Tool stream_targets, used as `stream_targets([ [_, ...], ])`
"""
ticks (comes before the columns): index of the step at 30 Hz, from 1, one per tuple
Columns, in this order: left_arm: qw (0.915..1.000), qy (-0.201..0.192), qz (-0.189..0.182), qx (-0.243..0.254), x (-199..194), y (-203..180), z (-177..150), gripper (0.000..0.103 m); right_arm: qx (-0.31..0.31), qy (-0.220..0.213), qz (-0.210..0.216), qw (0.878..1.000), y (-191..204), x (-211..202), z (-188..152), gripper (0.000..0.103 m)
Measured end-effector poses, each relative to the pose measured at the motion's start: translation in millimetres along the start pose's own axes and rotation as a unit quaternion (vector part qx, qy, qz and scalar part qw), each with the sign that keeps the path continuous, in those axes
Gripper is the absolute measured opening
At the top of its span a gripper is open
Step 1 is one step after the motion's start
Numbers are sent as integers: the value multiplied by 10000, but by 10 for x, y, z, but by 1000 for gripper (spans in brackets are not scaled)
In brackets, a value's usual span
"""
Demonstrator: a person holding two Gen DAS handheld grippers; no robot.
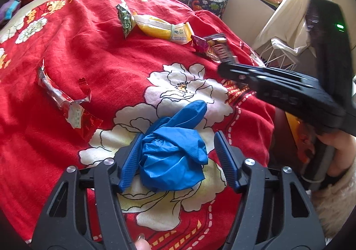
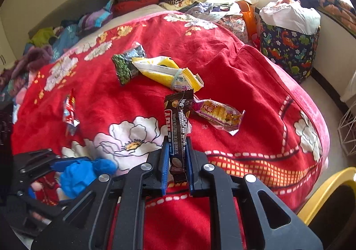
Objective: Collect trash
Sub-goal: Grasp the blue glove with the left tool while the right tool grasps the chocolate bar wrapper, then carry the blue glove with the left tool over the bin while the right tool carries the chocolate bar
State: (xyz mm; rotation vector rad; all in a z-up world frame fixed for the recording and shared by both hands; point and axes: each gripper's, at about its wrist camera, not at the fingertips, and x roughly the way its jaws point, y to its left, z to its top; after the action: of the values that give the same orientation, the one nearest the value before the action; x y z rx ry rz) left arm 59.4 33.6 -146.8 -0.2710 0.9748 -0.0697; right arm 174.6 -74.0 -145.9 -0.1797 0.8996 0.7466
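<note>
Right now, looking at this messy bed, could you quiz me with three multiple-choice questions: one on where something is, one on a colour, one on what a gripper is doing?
1. Where does the crumpled glove lie?
A. between the left gripper's open fingers
B. in the dinosaur-print basket
C. on the floor

2. What colour is that glove?
A. yellow
B. blue
C. green

3. What is the right gripper doing?
A. hanging open and empty
B. clamped on the brown wrapper
C. clamped on the yellow packet

Answers:
1 A: the blue fingers flank the glove on the red blanket.
2 B: it is bright blue in both views.
3 B: the wrapper stands pinched between the pads.
</note>
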Motion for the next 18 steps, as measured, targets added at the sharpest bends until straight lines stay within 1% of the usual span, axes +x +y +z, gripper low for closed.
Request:
stream_targets([
  [2,10000,19,53,12,2,-1,-5,50,105,-86,26,9999,-10,-90,-41,13],
  [3,10000,24,87,18,1,-1,-8,45,148,-129,46,9998,-13,-137,-59,13],
  [4,9999,25,120,25,-1,-4,-9,38,184,-161,56,9997,-13,-176,-74,13],
  [6,9999,31,125,38,-5,-12,-9,28,250,-245,76,9994,-12,-271,-113,13],
  [9,9998,-3,149,120,-20,-51,0,21,373,-366,94,9986,-25,-407,-175,13],
  [10,9998,-23,134,138,-29,-66,7,19,400,-397,90,9984,-29,-443,-191,13],
  [18,9990,-355,-60,268,-200,-235,117,17,604,-660,56,9960,-110,-746,-296,13],
])
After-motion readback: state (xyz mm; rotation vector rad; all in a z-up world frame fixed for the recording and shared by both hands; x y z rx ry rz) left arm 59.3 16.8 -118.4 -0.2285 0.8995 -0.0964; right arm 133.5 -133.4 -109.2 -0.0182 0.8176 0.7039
